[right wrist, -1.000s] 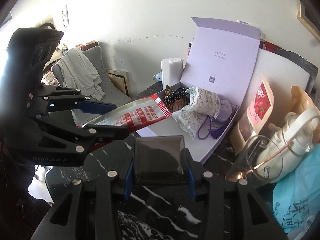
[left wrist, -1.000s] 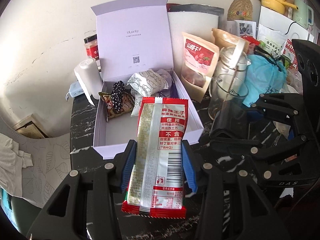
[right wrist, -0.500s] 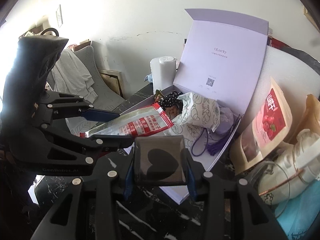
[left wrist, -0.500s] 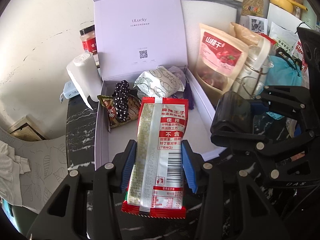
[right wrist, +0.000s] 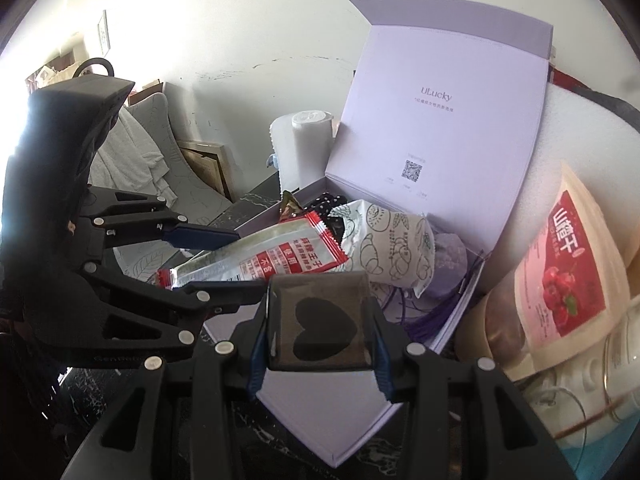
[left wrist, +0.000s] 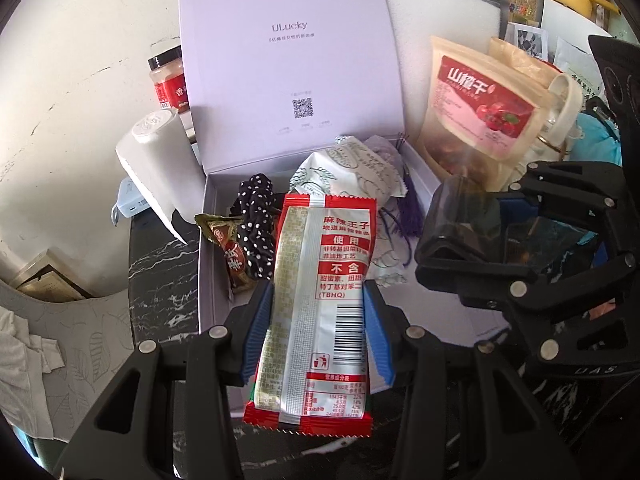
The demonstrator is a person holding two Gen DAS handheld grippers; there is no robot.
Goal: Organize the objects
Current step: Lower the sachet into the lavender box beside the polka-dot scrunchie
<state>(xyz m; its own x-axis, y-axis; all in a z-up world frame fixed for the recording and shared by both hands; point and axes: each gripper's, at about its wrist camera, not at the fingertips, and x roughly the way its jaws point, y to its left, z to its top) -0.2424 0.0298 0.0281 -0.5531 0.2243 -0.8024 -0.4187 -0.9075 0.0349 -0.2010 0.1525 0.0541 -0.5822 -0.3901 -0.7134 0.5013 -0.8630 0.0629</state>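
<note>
Red-and-silver snack packet was clamped between the left gripper pads, above the lilac box front edge; at 3 o'clock, the right gripper was closed on a smoky heart-marked case

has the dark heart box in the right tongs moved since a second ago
Yes. The dark heart box has moved forward over the lavender box; earlier it hung short of it.

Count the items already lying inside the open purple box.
4 visible: brown snack packet at the left, polka-dot scrunchie beside it, white patterned pouch in the middle, purple tasselled sachet at the right. More may be hidden underneath.
</note>
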